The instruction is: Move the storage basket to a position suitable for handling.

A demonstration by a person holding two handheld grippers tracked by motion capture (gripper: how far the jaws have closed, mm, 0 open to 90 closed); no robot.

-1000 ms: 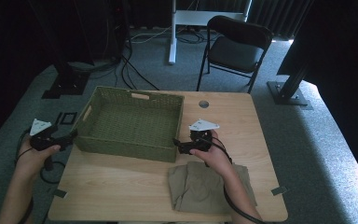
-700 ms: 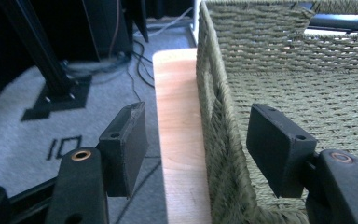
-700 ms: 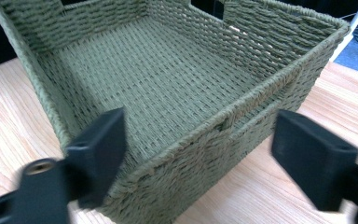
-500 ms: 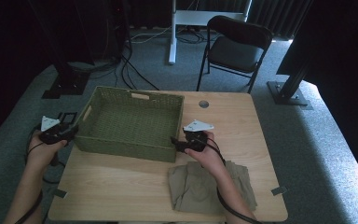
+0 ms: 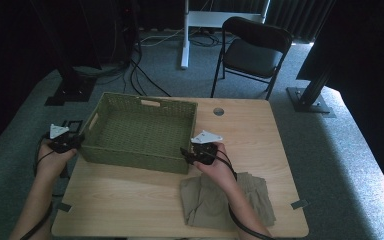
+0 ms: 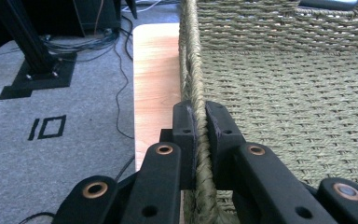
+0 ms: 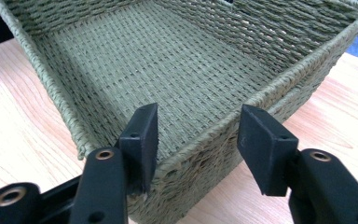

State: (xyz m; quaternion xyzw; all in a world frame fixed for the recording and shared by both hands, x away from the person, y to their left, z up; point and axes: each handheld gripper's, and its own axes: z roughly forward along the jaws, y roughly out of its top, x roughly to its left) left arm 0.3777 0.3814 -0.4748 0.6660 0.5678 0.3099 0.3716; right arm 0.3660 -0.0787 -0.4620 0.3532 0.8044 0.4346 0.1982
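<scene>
A green woven basket (image 5: 135, 157) stands on the left half of the wooden table (image 5: 260, 135). My left gripper (image 5: 77, 141) is at the basket's left side. In the left gripper view its jaws have just closed, and the gripper (image 6: 200, 116) pinches the basket's rim (image 6: 191, 56). My right gripper (image 5: 185, 154) is at the basket's near right corner. In the right gripper view the gripper (image 7: 198, 126) straddles the basket wall (image 7: 279, 88), one jaw inside and one outside. These jaws have just been closing, and the outer pad stands off the wall.
A folded khaki cloth (image 5: 215, 200) lies on the table near the front edge, under my right forearm. A cable hole (image 5: 218, 111) sits behind the basket's right end. A black folding chair (image 5: 252, 50) stands beyond the table.
My left hand moved right toward the basket, and its gripper went from open to shut on the rim. The right gripper stayed at the corner.
</scene>
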